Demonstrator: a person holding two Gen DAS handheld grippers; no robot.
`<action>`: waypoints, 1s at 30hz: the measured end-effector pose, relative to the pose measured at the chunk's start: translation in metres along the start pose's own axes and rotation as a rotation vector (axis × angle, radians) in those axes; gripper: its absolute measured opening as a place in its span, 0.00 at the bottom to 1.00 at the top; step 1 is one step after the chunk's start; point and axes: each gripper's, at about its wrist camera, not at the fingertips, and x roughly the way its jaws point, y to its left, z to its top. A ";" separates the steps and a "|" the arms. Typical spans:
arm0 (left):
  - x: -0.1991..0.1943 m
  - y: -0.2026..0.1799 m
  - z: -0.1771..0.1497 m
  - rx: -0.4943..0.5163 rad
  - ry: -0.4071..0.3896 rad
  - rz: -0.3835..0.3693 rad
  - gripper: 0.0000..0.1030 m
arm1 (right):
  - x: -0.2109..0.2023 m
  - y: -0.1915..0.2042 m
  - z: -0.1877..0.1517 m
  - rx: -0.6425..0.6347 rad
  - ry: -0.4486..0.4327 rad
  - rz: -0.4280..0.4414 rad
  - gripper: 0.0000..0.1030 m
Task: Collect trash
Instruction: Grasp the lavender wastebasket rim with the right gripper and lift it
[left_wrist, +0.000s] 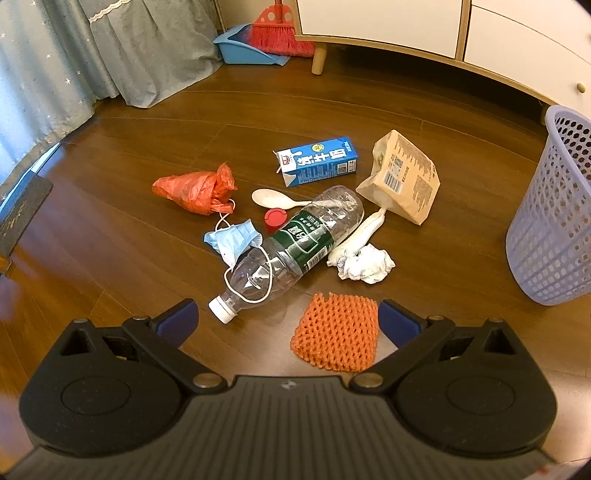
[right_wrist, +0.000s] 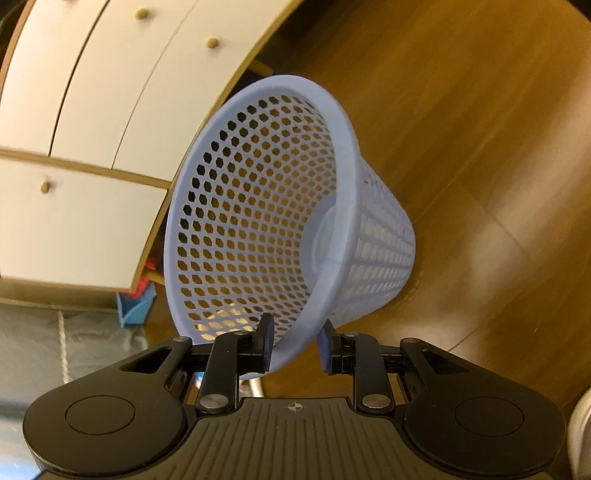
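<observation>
Wood floor: R tool clamps basket rim; L tool wide.

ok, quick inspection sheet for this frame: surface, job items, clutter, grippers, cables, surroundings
Surface: brown wood floor, glossy, trash scattered mid-frame.
Job's things: plastic bottle lying on its side, milk carton, brown paper bag, red plastic bag, face mask, white spoon, red cap, crumpled tissue, orange foam net; lilac basket looks empty.
Clutter: blue dustpan and red broom by the cabinet.
Grippers: left gripper open above the floor, holding nothing; right gripper with jaws either side of the basket rim.
Cables: nothing seen.
Surroundings: white cabinet, grey curtain.
</observation>
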 end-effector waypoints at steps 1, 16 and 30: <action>0.001 0.000 0.000 0.001 0.000 -0.001 0.99 | -0.007 0.003 0.003 -0.023 -0.001 -0.005 0.21; 0.006 0.005 -0.006 -0.003 0.015 0.000 0.99 | -0.023 0.036 -0.034 -0.611 -0.047 -0.153 0.12; 0.003 0.014 -0.010 -0.010 0.010 0.007 0.99 | -0.012 0.048 -0.079 -0.864 -0.187 -0.230 0.09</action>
